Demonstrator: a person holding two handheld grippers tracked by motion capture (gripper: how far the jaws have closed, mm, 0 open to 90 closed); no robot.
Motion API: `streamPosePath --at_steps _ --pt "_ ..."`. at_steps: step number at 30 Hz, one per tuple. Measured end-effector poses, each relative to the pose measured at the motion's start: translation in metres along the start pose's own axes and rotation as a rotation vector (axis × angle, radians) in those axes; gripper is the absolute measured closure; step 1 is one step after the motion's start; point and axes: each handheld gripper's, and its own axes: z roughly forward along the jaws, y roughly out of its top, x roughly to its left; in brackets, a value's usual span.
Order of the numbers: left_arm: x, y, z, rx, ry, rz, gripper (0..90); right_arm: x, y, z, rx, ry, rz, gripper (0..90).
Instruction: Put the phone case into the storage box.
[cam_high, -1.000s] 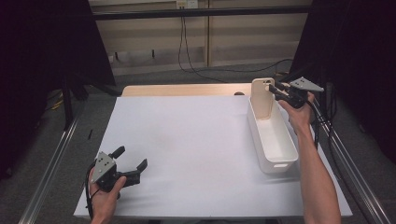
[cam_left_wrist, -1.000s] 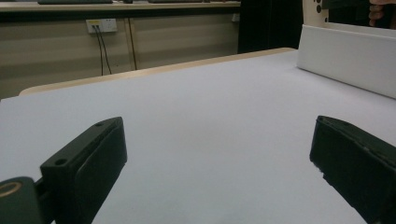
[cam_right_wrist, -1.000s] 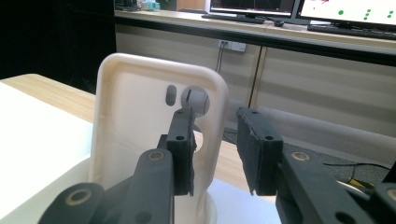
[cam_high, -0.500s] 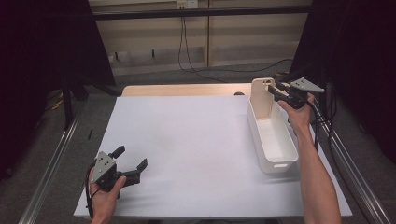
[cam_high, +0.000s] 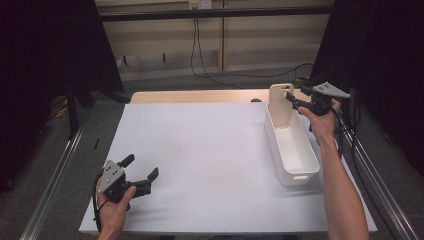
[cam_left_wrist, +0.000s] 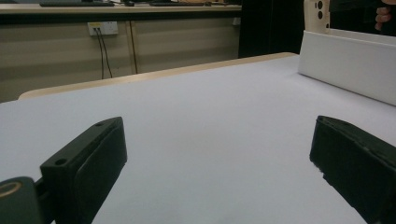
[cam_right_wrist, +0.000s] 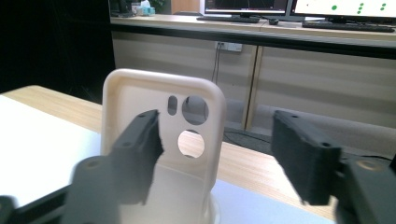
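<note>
Nearest the person, the left tool (cam_high: 142, 176) rests low on the white counter (cam_high: 200, 160), jaws spread wide with nothing between them.

Farther out on the right stands a long white bin (cam_high: 292, 150), its length running away from the person. At its far end a cream phone case (cam_high: 281, 105) stands upright, leaning against the bin's end wall, its camera cut-outs near the top.

The right tool (cam_high: 291, 101) sits just beside the case's upper edge. In the right gripper view its jaws have just been opening and stand apart, released, with the case (cam_right_wrist: 161, 121) beyond and partly behind one jaw; no pad seems to press on it.

The case looks light, thin and slightly flexible, with a smooth, likely slippery skin. Pinching it across a side rim near the top looks safest; a hard squeeze across the hollow back could bend it or tip it.
</note>
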Motion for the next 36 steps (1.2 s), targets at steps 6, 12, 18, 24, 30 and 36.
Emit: streamPosePath --at_steps 6,12,18,24,30,36 --pt "0.002 -0.001 0.002 -0.001 0.018 -0.01 3.8 0.0 0.0 -0.002 0.014 0.003 0.025 12.0" --pt "0.0 0.0 0.004 -0.005 0.016 -0.005 3.4 0.003 0.001 -0.003 0.013 -0.023 0.04 0.0" --pt "0.0 -0.001 0.001 -0.008 0.019 -0.006 3.4 0.005 0.007 -0.007 0.007 -0.044 0.047 0.4" --pt "0.0 -0.003 -0.003 0.002 0.03 -0.006 3.0 0.01 0.01 -0.012 0.012 -0.044 0.044 0.4" --pt "0.002 -0.003 -0.005 -0.017 0.046 -0.031 3.0 0.013 0.011 -0.017 0.007 -0.044 0.061 1.2" --pt "0.003 -0.002 -0.006 -0.014 0.045 -0.028 3.0 0.016 0.013 -0.027 0.007 -0.027 0.082 1.3"
